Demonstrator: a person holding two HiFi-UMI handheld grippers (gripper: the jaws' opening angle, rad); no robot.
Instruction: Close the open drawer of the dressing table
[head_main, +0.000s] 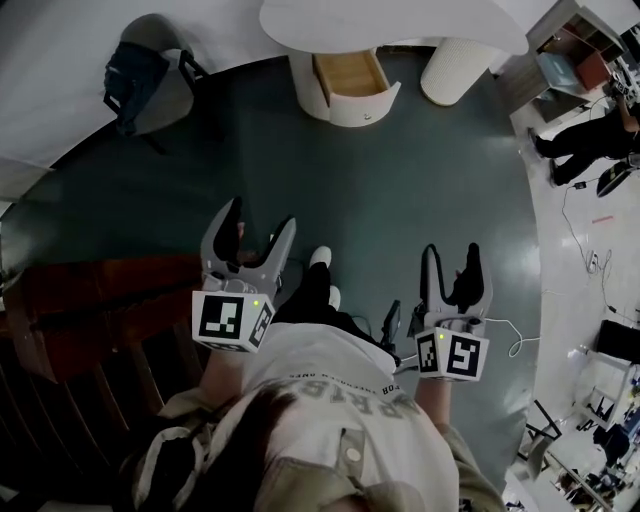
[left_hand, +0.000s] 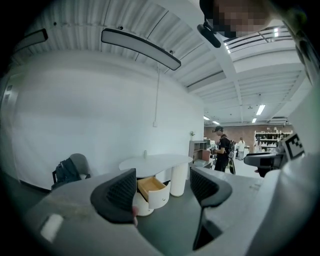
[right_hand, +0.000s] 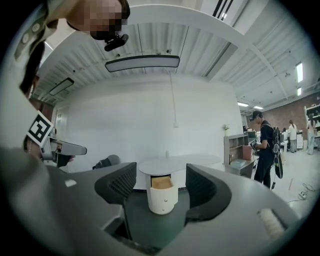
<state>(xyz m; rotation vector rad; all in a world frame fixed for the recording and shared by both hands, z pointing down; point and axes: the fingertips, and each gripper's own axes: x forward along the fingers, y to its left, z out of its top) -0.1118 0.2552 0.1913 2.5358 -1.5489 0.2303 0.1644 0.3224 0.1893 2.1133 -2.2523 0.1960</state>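
Head view: left gripper (head_main: 262, 220) and right gripper (head_main: 451, 253) both have jaws spread wide, nothing between them, well apart from the white dressing table (head_main: 400, 22), whose wooden drawer (head_main: 350, 76) stands pulled out.

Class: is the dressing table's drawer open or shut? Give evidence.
Open: the white curved-front drawer juts out, its wooden inside exposed.

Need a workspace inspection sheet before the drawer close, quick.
Surface: dark floor; white-topped dressing table stands on it.
Job's things: drawer pulled out, wooden inside showing.
Clutter: chair with a dark backpack, left of the table.
Grippers: left hand-held gripper and right hand-held gripper open, empty, well short of the drawer.
Cables: white cable on the floor beside the right hand-held gripper.
Surroundings: white wall; bystander in black at right.
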